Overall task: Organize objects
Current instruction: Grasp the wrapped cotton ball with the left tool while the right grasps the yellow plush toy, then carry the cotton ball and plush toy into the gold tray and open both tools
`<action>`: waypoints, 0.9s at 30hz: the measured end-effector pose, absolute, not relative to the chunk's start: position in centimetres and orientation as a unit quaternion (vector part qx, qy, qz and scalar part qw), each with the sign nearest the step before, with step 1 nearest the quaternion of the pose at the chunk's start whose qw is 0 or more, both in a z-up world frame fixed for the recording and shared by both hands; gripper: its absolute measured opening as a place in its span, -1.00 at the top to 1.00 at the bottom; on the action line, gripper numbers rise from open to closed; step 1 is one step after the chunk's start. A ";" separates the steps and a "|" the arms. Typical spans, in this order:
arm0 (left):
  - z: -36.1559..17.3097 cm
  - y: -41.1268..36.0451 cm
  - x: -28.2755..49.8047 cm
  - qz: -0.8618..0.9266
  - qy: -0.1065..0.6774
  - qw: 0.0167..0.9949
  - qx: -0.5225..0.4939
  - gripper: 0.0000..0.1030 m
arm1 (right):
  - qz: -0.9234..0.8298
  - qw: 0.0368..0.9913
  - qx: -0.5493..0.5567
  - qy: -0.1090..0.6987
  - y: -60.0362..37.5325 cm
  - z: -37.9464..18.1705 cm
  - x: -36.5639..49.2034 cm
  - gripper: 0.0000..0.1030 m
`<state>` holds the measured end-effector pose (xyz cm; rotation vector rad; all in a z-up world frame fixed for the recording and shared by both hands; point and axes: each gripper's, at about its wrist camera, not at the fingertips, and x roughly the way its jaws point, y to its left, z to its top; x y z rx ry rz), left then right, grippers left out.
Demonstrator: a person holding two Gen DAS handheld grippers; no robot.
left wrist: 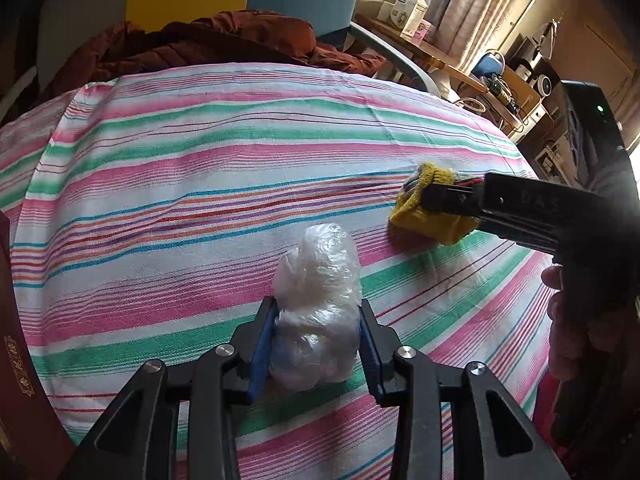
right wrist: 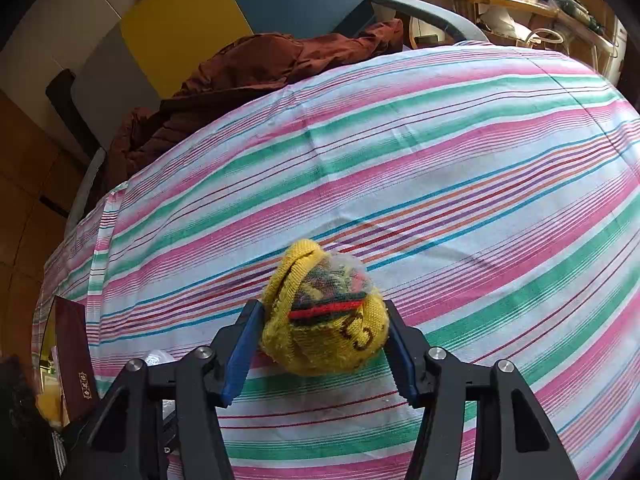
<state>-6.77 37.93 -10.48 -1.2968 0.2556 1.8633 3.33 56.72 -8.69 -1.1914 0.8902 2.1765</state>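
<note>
At the far left a dark red box [left wrist: 16, 360] stands at the edge of the striped cloth [left wrist: 200, 184]; a hand swinging that way could knock it.

The left gripper [left wrist: 316, 344] is clamped narrow on a crumpled clear bag [left wrist: 316, 320] low on the cloth. Its blue pads press both flanks. The film is slick and soft, so in my judgement it may squirm out forward on a lift, or the pads may keep only a fold and let the rest unroll. Whatever sits inside cannot be made out.

To the right, the right gripper [right wrist: 320, 344] brackets a yellow knit bundle [right wrist: 328, 328] resting on the cloth, pads touching its sides. No earlier view shows how firm this is; the wool looks barely squeezed, so a hasty lift could leave it behind or shed its loose top loop. The cloth underneath may also snag and drag. The two tools sit near each other and could collide if both rise inward.
</note>
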 end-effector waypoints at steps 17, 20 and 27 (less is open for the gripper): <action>-5.7 33.9 -4.7 0.774 0.131 0.409 -0.465 0.30 | 0.846 0.194 -0.429 0.250 53.8 -6.7 2.0 0.05; -3.9 32.3 -4.2 0.791 0.130 0.402 -0.442 0.30 | 0.855 0.173 -0.424 0.242 52.7 -6.2 1.9 0.05; -0.8 27.5 -3.9 0.831 0.125 0.363 -0.402 0.30 | 0.862 0.160 -0.425 0.225 51.1 -5.8 2.1 0.05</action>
